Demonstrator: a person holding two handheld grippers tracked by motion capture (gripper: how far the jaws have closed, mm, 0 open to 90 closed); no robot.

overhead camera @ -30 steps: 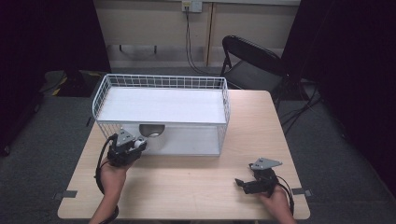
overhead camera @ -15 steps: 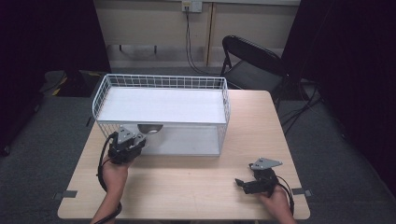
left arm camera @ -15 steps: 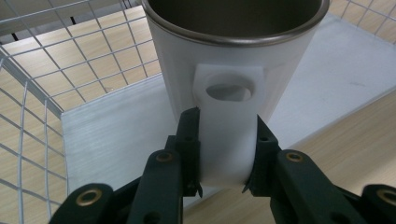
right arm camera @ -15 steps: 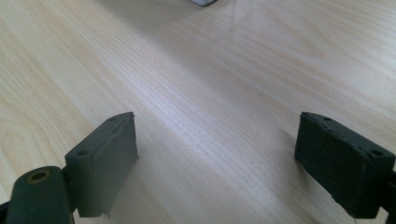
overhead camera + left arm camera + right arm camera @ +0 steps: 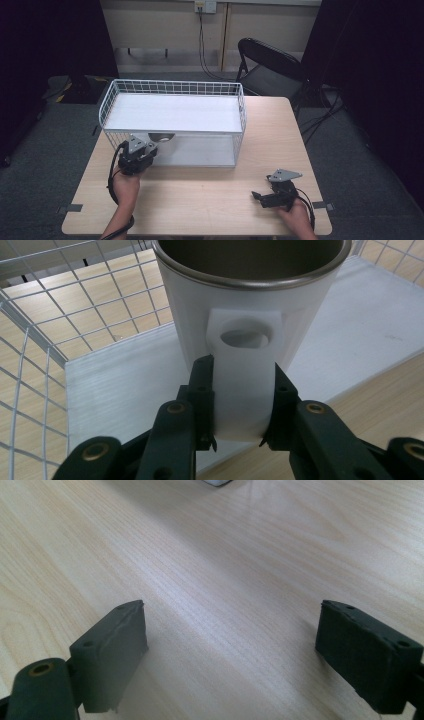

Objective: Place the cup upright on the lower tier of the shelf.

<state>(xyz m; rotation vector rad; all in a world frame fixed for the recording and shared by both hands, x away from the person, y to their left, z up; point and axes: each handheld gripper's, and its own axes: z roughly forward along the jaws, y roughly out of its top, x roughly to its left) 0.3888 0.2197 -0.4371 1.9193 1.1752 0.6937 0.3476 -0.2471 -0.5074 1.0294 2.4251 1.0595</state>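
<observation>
Fingers (image 5: 202, 390) of the left gripper (image 5: 239, 410) are clamped on the flat white handle tab of a mug (image 5: 250, 305), one on each edge of the tab, just below its round hole. The mug is white outside with a metal rim and a dull metal inside, so it is judged to be an enamelled or steel-lined cup: stiff, fairly light while empty, and smooth enough to slip if the hold were on its rounded wall. The handle tab is the sensible place to take it, since its parallel edges give the fingers two flat faces and the hole keeps the grip from riding upward. Because the body hangs out beyond the fingers, its weight is likely to lever the mug downward, so a firm squeeze and a slow wrist seem wise.

In the high view the left gripper (image 5: 136, 156) sits at about 9 o'clock on the counter (image 5: 210, 200), and the mug (image 5: 161, 137) is held at the near wall of the white wire basket (image 5: 172, 89), close to its left end. The right gripper (image 5: 275, 194) rests at about 5 o'clock, well apart from the basket, its fingers (image 5: 112, 652) spread wide over bare wood with nothing between them.
</observation>
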